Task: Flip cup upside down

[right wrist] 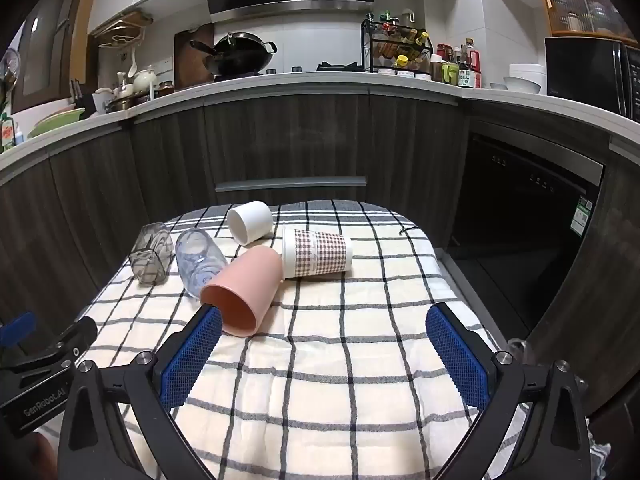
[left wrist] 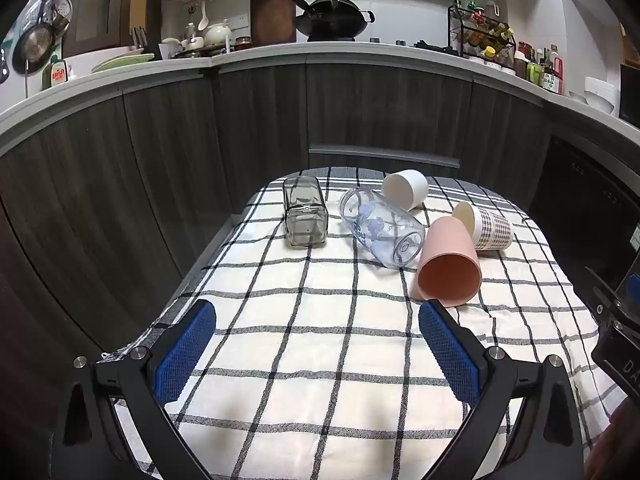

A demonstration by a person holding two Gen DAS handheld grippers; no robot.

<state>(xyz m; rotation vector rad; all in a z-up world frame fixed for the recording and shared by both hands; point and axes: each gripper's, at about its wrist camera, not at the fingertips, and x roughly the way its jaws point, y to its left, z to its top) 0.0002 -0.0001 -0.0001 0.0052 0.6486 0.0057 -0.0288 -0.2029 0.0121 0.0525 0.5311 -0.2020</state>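
While five cups lie on their sides across the checked cloth (right wrist: pixel 340 360) covering the surface, the pink cup (right wrist: pixel 242 290) sits mid-frame in the right wrist view, smooth, matte, mouth toward the camera. Left gripper (left wrist: pixel 316 332) and right gripper (right wrist: pixel 324 336) hold jaws spread wide, gripping nothing.

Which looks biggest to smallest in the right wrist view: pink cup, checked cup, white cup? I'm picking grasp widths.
1. pink cup, though it lies nearest the camera
2. checked cup
3. white cup, farthest back
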